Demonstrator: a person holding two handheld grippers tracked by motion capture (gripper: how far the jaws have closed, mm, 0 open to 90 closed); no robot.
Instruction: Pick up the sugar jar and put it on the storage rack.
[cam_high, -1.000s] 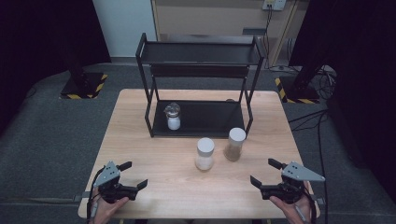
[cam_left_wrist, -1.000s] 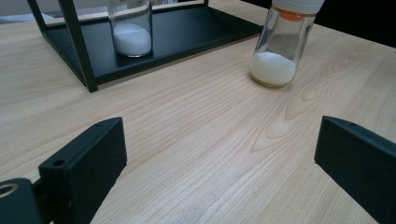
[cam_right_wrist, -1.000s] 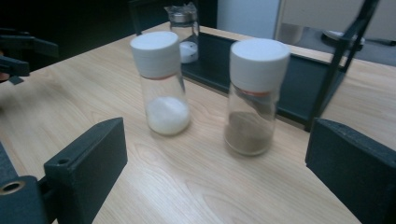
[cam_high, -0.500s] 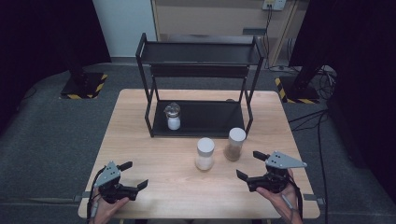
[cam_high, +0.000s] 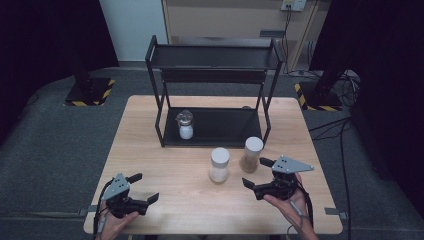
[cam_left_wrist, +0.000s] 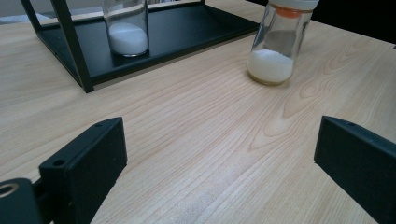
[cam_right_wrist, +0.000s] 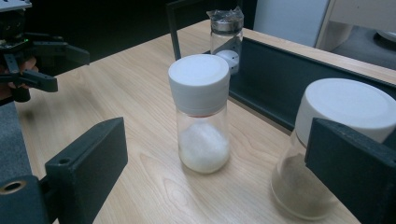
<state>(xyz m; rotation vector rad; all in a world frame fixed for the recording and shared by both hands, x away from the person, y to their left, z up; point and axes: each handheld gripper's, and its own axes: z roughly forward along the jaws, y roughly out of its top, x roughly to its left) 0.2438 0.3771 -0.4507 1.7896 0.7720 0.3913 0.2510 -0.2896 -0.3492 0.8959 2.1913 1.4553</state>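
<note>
We have brought our right tongs (cam_high: 257, 174) forward and inward since a moment ago, up close to the two jars; our left tongs (cam_high: 145, 187) have not moved. Both tongs gape wide and hold nothing. The brown-powder jar (cam_high: 252, 154) stands just ahead of the right tongs, the white-powder jar (cam_high: 219, 164) beside it on the desk (cam_high: 150, 150).

The left gripper (cam_high: 141, 187) sits low at the near left, held from below in the person's left hand (cam_high: 114, 224), its two black jaws spread wide and pointing toward the middle. The right gripper (cam_high: 257, 173) is raised a little farther forward in the right hand (cam_high: 290, 202), jaws also wide apart with nothing between them.
</note>
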